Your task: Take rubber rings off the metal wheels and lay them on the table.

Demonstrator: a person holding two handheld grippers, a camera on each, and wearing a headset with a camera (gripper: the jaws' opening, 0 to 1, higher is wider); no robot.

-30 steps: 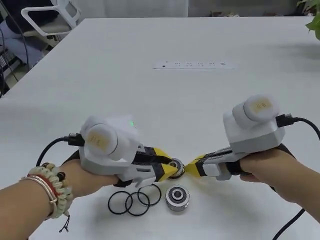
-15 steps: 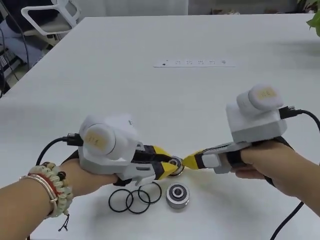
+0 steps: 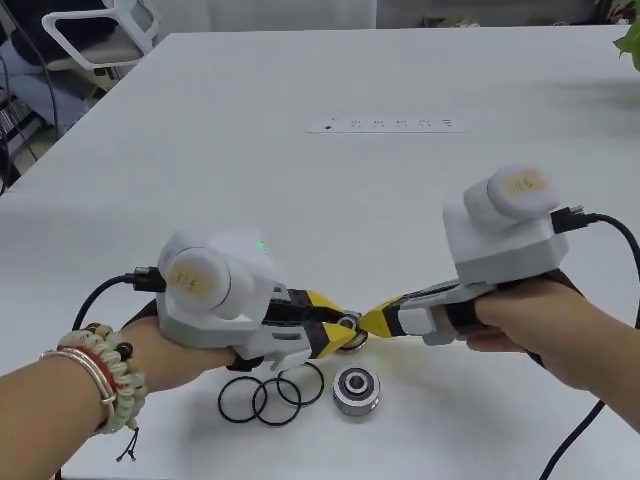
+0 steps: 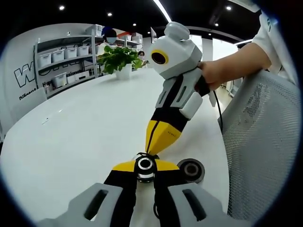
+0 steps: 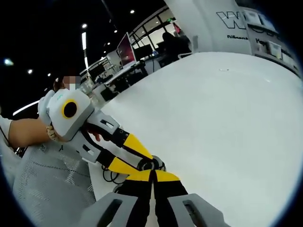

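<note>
My left gripper (image 3: 338, 333) is shut on a small metal wheel (image 3: 349, 328), held just above the table; in the left gripper view the wheel (image 4: 145, 166) sits between the yellow jaw tips. My right gripper (image 3: 368, 320) comes in from the right, its jaws pressed together at the wheel's rim, pinching a thin black rubber ring (image 4: 141, 155) there. The right gripper view has the same wheel (image 5: 154, 164) just beyond its own shut tips (image 5: 152, 173). A second metal wheel (image 3: 355, 388) lies on the table below them. Three loose rubber rings (image 3: 268, 397) lie overlapping to its left.
The white table (image 3: 330, 200) stretches far ahead with open room. A flat white power strip (image 3: 388, 126) lies in its middle. An office chair (image 3: 100, 35) stands at the far left corner. Cables trail from both grippers.
My right gripper has shifted slightly left, closer against the wheel held by the left gripper. The left gripper, loose rings and second wheel stay put.
</note>
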